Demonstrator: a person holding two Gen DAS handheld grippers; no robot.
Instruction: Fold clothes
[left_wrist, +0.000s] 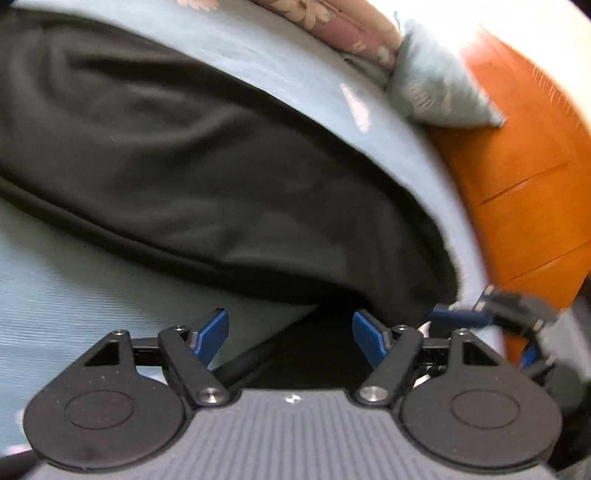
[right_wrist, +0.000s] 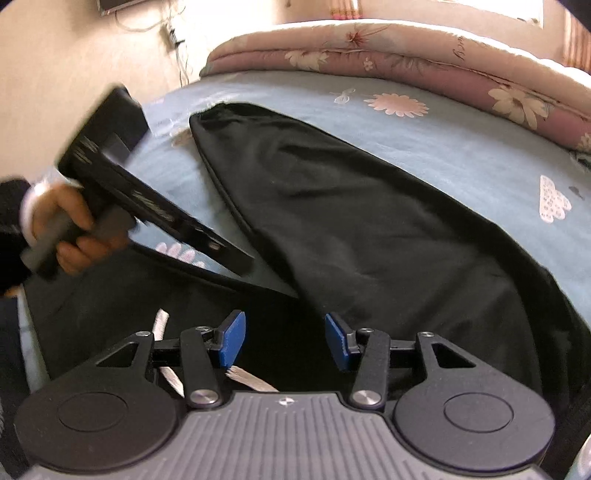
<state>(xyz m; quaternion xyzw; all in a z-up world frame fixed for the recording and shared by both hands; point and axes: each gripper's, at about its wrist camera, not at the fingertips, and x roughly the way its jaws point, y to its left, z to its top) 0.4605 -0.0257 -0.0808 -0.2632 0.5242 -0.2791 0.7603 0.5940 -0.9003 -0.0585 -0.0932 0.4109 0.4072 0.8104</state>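
Observation:
Black trousers (right_wrist: 362, 221) lie spread on the light blue bedsheet (right_wrist: 443, 125), one leg running to the far left. White drawstrings (right_wrist: 251, 380) show at the near end, under my right gripper (right_wrist: 286, 343), which hovers open over the black cloth with nothing pinched. A hand (right_wrist: 74, 236) holds my left gripper (right_wrist: 236, 262) low at the left, pointing toward the trousers' near edge. In the left wrist view the trousers (left_wrist: 184, 166) fill the middle. My left gripper (left_wrist: 291, 338) stands open above their edge, its pads apart. The right gripper (left_wrist: 491, 325) shows blurred at the right.
A folded floral quilt (right_wrist: 406, 62) lies along the far side of the bed. An orange wooden board (left_wrist: 524, 184) stands past the mattress edge, with a pale blue cloth corner (left_wrist: 436, 92) against it. A wall with cables (right_wrist: 173, 40) is at the back left.

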